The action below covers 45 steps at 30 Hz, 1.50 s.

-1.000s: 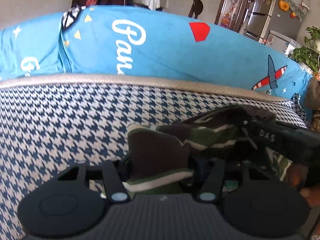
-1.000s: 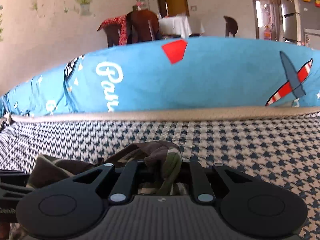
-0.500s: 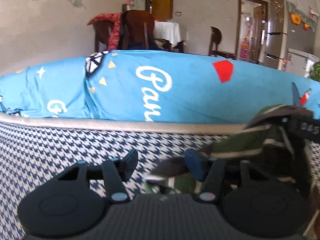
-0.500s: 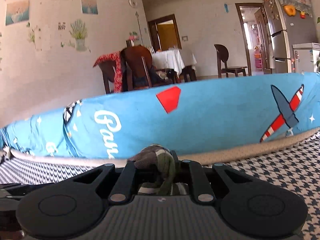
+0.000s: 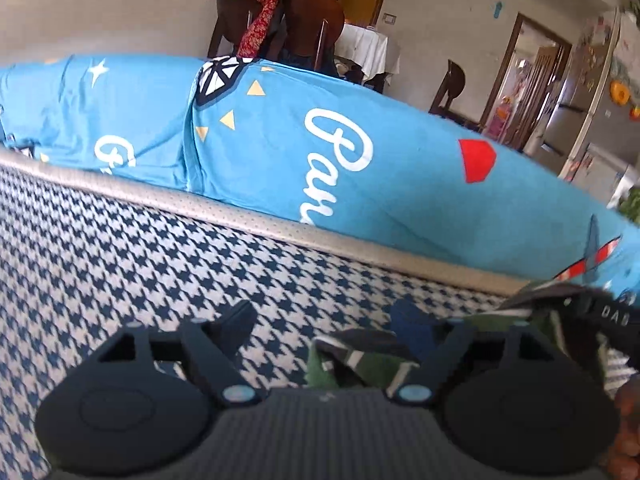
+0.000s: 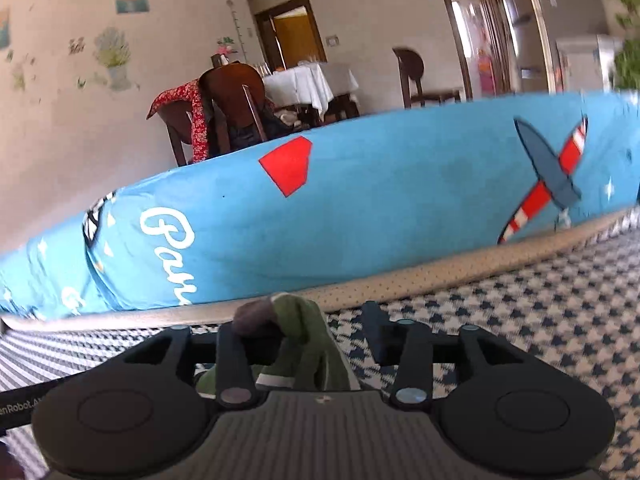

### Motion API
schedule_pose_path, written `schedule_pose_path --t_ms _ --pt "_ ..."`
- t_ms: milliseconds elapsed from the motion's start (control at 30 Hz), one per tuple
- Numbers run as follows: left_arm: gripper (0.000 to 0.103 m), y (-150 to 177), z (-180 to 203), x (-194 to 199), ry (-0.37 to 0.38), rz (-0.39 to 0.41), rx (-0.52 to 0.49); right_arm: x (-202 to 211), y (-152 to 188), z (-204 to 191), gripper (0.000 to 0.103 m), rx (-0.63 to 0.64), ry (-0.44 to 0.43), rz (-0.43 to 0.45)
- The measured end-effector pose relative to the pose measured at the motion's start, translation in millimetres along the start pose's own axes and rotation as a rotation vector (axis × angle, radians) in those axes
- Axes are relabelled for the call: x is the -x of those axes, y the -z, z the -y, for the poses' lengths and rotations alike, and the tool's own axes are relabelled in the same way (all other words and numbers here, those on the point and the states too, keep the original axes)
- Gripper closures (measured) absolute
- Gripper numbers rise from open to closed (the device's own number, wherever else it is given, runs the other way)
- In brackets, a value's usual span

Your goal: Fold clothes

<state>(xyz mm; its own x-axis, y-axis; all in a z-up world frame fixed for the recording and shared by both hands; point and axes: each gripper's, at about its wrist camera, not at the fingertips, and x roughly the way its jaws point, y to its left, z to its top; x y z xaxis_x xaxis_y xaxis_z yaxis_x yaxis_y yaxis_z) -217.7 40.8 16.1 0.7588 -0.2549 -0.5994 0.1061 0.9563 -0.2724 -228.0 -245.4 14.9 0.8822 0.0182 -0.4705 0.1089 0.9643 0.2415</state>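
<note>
The garment [image 5: 360, 364] is green with white stripes and brown patches. It lies bunched on the houndstooth surface [image 5: 120, 264], low and right in the left wrist view. My left gripper [image 5: 324, 316] is open, and the cloth's edge lies by its right finger without being pinched. The black body of my other gripper [image 5: 600, 312] rests on the same bundle at the far right. In the right wrist view a fold of the garment [image 6: 300, 320] stands up against the left finger. My right gripper [image 6: 304, 320] is open, with bare surface showing between the cloth and its right finger.
A long blue printed cushion [image 5: 360, 168] runs along the back behind a beige edging band [image 5: 280, 228]. Beyond it stand dark wooden chairs [image 6: 236, 108], a white-clothed table and a fridge. Part of a hand [image 5: 624, 440] shows at the lower right.
My left gripper let go of the garment, opened wide and tilted. My right gripper lifted its fold, then spread its fingers, so the cloth now leans loose on the left finger.
</note>
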Motion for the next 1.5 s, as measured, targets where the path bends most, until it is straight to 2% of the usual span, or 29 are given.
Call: schedule_pose_path --t_ms 200,300,433,533,700,767,1033,1200,1267,1367,1500 --pt "0.009 4 5 13 0.099 -0.019 0.004 7 -1 22 0.056 -0.083 -0.045 -0.038" --pt "0.004 6 9 17 0.123 -0.016 0.001 10 -1 28 0.053 -0.107 -0.059 -0.051" --pt "0.004 11 13 15 0.138 -0.044 0.012 14 -1 32 0.048 -0.128 -0.072 -0.062" --pt "0.004 16 14 11 0.153 -0.075 0.030 18 -2 34 0.040 -0.124 -0.080 -0.080" --pt "0.003 20 22 9 0.156 -0.084 0.019 26 0 36 0.034 -0.066 -0.078 -0.108" --pt "0.002 23 25 8 0.156 -0.093 0.014 29 1 36 0.029 -0.028 -0.072 -0.119" --pt "0.000 37 39 -2 0.148 -0.128 -0.023 34 18 53 0.025 0.031 -0.085 -0.202" --pt "0.000 46 47 -8 0.121 -0.136 -0.061 17 38 55 0.025 0.073 -0.042 -0.274" --pt "0.001 49 49 -11 0.085 -0.132 -0.085 10 45 54 0.025 0.077 -0.022 -0.291" --pt "0.009 53 51 -14 0.034 -0.135 -0.114 5 54 48 0.024 0.085 -0.029 -0.296" --pt "0.022 55 51 -18 0.010 -0.144 -0.128 0 62 38 0.024 0.096 -0.062 -0.293"
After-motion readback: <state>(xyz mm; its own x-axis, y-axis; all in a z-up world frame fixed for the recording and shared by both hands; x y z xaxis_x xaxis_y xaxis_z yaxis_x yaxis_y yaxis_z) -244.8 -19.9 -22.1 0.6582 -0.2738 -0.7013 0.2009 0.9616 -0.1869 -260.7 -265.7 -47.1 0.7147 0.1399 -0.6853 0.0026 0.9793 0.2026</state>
